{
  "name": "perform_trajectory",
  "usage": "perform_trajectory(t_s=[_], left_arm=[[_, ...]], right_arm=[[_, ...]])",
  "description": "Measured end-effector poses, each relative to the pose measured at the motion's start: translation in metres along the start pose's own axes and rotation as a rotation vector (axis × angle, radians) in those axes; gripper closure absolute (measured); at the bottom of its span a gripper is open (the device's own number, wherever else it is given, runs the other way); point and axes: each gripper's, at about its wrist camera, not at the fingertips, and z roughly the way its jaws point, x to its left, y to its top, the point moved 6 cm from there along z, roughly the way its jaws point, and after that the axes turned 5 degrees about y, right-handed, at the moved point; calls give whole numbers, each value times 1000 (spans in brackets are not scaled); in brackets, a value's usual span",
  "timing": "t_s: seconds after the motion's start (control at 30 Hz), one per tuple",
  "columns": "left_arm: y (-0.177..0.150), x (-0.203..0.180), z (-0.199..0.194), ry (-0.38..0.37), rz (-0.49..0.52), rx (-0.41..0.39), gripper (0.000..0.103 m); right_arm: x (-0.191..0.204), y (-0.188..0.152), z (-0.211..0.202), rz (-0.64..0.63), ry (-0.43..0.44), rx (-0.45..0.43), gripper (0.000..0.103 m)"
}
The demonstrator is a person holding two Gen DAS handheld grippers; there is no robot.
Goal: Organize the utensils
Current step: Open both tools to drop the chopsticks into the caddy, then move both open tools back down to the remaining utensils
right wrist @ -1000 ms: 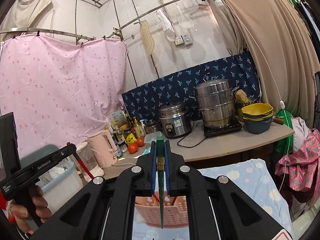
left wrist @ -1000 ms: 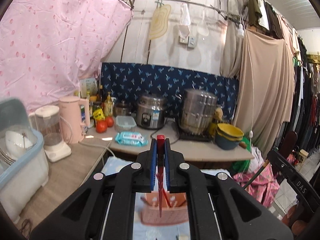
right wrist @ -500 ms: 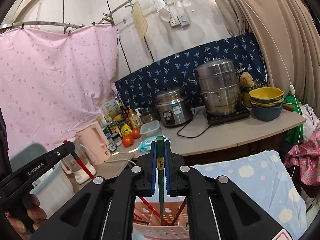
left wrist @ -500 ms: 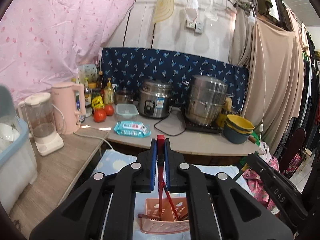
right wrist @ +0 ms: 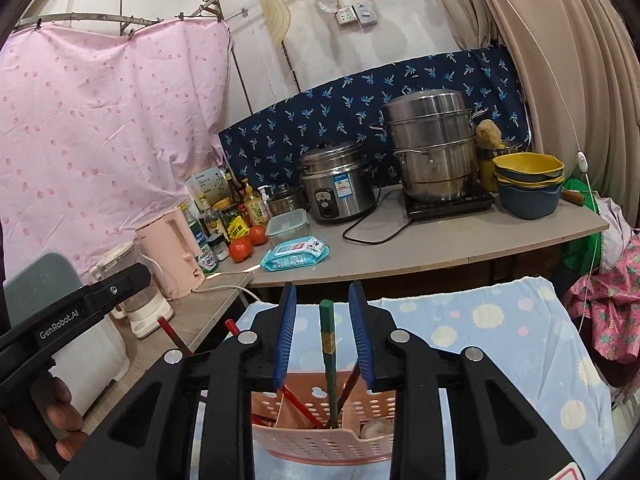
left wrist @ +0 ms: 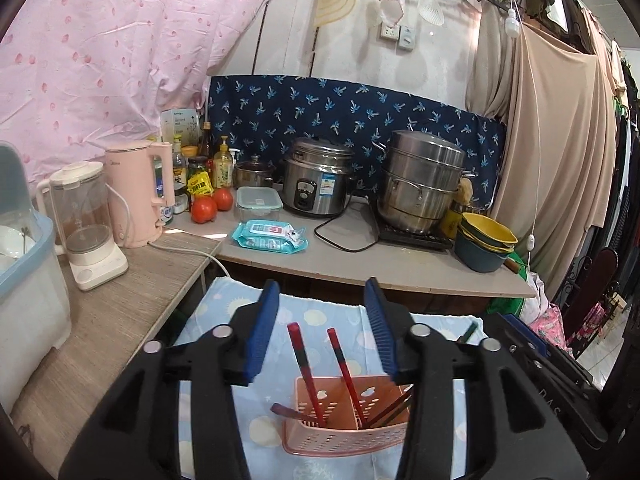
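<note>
Both tongs just opened — two red chopsticks (left wrist: 306,364), one green chopstick (right wrist: 329,354) in basket (left wrist: 344,440).

The caddy (left wrist: 344,436) was perforated pink plastic, matt. Red chopsticks (left wrist: 302,364) looked glossy and lacquered. The steamer pot (left wrist: 420,184) was shiny metal; the surface (left wrist: 100,320) rough wood-grain; the tablecloth (right wrist: 500,340) soft printed cloth.

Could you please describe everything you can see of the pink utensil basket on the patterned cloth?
The pink utensil basket looks like thin plastic, its walls pierced with rows of small holes. Inner walls divide it into compartments. It stands upright on the light blue cloth. Two red chopsticks lean in one compartment beside dark ones; a green chopstick stands in another. Neither gripper visibly touches it.
</note>
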Motion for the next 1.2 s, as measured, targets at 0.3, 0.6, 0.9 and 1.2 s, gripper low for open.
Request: perform_trajectory(t_s=[0.3, 0.6, 0.9, 1.2], left_arm=[[-12, 1, -26, 39, 40, -6, 56], [-49, 11, -52, 93, 87, 53, 50], [-94, 20, -75, 89, 96, 120, 50], [-136, 30, -95, 130, 113, 164, 50]], right_arm=[[0, -9, -28, 0, 10, -1, 72], [11, -48, -65, -60, -6, 59, 72], [28, -92, -100, -108, -19, 108, 72], [33, -136, -128, -95, -18, 150, 72]])
